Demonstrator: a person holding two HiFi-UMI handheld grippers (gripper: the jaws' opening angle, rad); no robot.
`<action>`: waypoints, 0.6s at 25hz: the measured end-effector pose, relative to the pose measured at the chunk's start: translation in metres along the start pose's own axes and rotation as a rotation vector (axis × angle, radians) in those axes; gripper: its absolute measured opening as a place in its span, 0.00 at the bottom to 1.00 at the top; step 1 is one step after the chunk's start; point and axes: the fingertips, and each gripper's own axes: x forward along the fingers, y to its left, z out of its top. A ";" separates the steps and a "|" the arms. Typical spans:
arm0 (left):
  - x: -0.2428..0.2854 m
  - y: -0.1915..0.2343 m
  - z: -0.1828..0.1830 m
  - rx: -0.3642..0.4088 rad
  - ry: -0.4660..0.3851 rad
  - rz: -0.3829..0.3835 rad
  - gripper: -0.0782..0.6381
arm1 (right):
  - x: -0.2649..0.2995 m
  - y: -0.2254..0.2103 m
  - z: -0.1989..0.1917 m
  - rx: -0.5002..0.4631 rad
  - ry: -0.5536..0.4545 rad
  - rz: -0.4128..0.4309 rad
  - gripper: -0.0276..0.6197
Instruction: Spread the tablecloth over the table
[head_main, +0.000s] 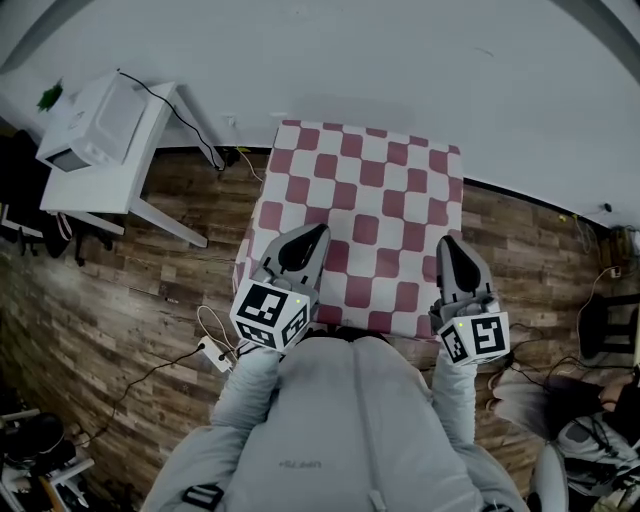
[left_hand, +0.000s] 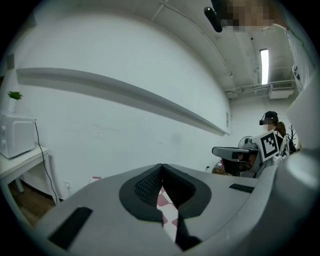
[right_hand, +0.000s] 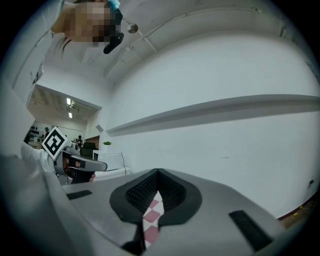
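Note:
The red-and-white checked tablecloth (head_main: 365, 200) lies over the small table against the white wall. My left gripper (head_main: 315, 232) is at the cloth's near left corner and my right gripper (head_main: 448, 240) at its near right corner. In the left gripper view the jaws (left_hand: 161, 167) meet at the tips, with a strip of checked cloth (left_hand: 165, 202) pinched between the pads. The right gripper view shows the same: jaws (right_hand: 158, 172) closed on checked cloth (right_hand: 151, 215). The cloth's near edge is hidden under the grippers and my grey sleeves.
A white side table (head_main: 150, 110) with a microwave (head_main: 95, 120) stands at the left. A power strip (head_main: 215, 353) and cables lie on the wooden floor near my left side. Another person (head_main: 590, 420) sits at the lower right beside more cables.

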 end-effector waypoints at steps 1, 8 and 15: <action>-0.001 0.000 0.000 0.003 0.002 0.003 0.14 | 0.001 0.001 -0.001 0.002 0.003 0.004 0.08; 0.000 -0.004 -0.001 0.011 0.004 -0.002 0.14 | 0.005 0.000 -0.002 0.011 0.010 0.027 0.07; 0.004 -0.006 0.000 0.016 0.006 -0.002 0.14 | 0.008 -0.002 -0.002 0.013 0.009 0.035 0.08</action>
